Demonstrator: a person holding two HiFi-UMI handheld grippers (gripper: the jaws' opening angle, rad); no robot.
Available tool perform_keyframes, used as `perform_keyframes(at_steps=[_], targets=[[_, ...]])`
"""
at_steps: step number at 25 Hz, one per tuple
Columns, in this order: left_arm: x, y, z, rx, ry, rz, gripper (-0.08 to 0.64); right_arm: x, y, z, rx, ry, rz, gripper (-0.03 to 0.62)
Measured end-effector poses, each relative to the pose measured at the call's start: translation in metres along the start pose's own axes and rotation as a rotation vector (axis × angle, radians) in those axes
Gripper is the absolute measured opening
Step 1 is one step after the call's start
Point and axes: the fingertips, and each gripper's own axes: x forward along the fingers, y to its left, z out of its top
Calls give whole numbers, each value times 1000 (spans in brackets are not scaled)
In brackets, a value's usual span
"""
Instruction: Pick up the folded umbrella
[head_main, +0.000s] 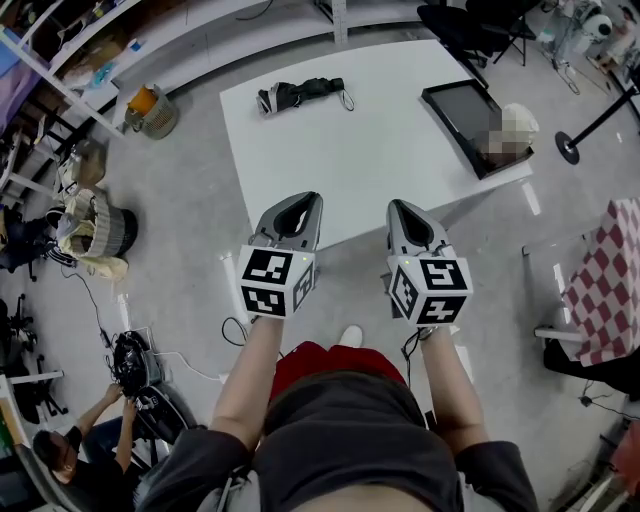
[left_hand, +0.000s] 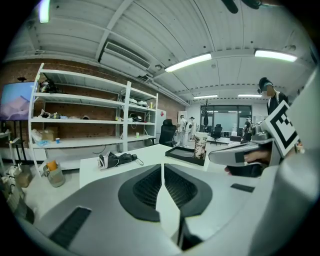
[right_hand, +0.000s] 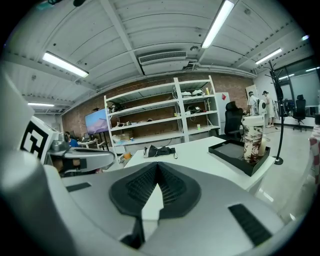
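Black, the folded umbrella is laid far left on the table, well apart from the shut, empty left gripper and right gripper, so reaching and opening are needed next.

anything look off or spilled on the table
Nothing spilled or damaged. The umbrella lies flat on the table; the tray sits close to its right edge, cup upright on it.

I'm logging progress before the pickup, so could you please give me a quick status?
Left tool and right tool shut, empty, over near edge of table. Umbrella folded at far side, untouched. Nothing in the way; tray off to the right.
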Motion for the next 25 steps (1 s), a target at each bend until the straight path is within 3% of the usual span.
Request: perform_keyframes(at_steps=[11, 19, 25], targets=[[28, 47, 22, 59, 26, 76, 28, 38, -8, 14, -25, 1, 47, 18], [69, 93, 42, 90, 47, 77, 66, 93, -13, 35, -71, 13, 55, 18], [113, 125, 55, 132, 90, 38, 118, 144, -16, 53, -98, 26, 57, 18]])
